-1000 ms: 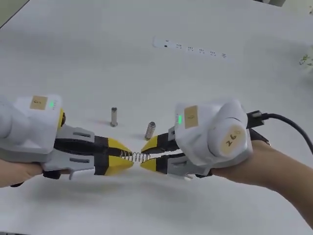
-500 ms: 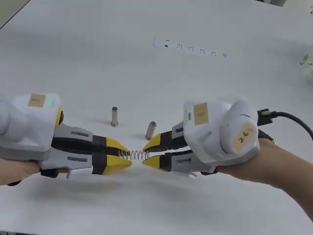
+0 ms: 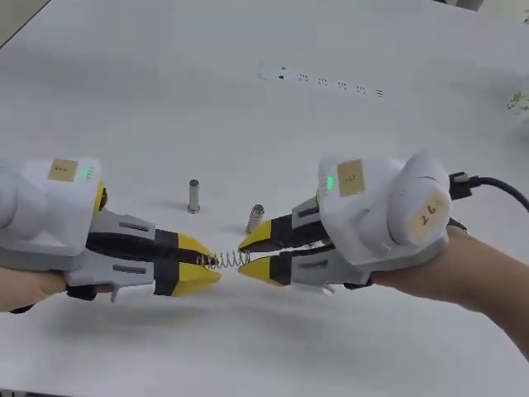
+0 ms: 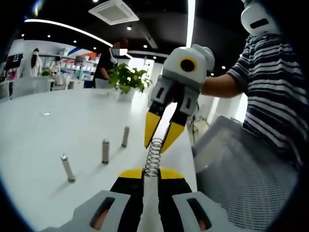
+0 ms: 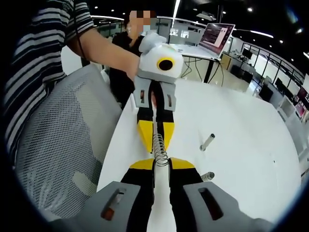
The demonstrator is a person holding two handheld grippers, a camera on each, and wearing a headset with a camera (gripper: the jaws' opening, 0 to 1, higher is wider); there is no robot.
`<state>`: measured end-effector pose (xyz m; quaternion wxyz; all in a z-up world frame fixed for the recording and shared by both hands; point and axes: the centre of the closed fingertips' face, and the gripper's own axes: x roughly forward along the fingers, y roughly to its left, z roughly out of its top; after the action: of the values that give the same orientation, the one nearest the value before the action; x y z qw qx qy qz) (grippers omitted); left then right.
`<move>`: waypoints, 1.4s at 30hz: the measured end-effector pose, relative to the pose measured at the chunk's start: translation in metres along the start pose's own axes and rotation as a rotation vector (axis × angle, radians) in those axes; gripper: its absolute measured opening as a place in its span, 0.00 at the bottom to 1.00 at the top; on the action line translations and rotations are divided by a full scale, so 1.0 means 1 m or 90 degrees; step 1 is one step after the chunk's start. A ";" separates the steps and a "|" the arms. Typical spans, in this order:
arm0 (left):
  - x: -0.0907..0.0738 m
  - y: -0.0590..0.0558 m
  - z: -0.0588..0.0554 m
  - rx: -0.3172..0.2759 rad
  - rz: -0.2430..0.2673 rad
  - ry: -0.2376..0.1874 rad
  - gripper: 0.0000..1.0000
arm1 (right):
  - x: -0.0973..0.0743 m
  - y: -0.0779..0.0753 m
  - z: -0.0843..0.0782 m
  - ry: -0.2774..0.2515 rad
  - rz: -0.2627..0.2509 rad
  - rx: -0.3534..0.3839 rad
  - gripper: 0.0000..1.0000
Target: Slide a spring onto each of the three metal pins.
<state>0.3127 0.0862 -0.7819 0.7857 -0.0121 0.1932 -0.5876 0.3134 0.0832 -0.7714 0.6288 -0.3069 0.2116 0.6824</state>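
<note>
A thin coiled steel spring [image 3: 225,260] is held level just above the white desk [image 3: 165,99], stretched between 2 yellow-tipped tongs that are pointed at each other. The left tongs [image 3: 205,266] are closed on 1 end of it. In the left gripper view, the coil is seen rising from between their pressed-together tips. The right tongs [image 3: 246,256] are clamped on the other end, with only a narrow gap between the jaws where the coil sits.

3 short grey metal pins are seen standing upright in a row on the desk in the left gripper view. The nearest pin [image 4: 67,167] is bare. The middle pin [image 4: 105,151] is wrapped by a spring. The far pin [image 4: 125,137] appears to carry a spring too, though it is small in the picture.

In the head view, the bare pin and a spring-covered pin are found just beyond the held spring, apart from both tongs. A long white power strip [image 3: 322,80] is laid farther back on the desk.
</note>
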 end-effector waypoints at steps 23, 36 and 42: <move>0.002 0.002 -0.005 0.013 0.008 0.015 0.02 | 0.004 0.003 0.040 -0.090 0.027 0.036 0.08; -0.001 0.007 -0.002 0.014 0.023 0.010 0.01 | 0.007 -0.001 0.048 -0.100 0.018 0.051 0.08; 0.000 0.005 0.001 0.015 0.019 0.003 0.01 | 0.009 0.000 0.045 -0.092 0.019 0.055 0.08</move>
<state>0.3180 0.0875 -0.7819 0.7938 0.0015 0.1886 -0.5782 0.3061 0.1199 -0.7449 0.6449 -0.2261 0.1995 0.7023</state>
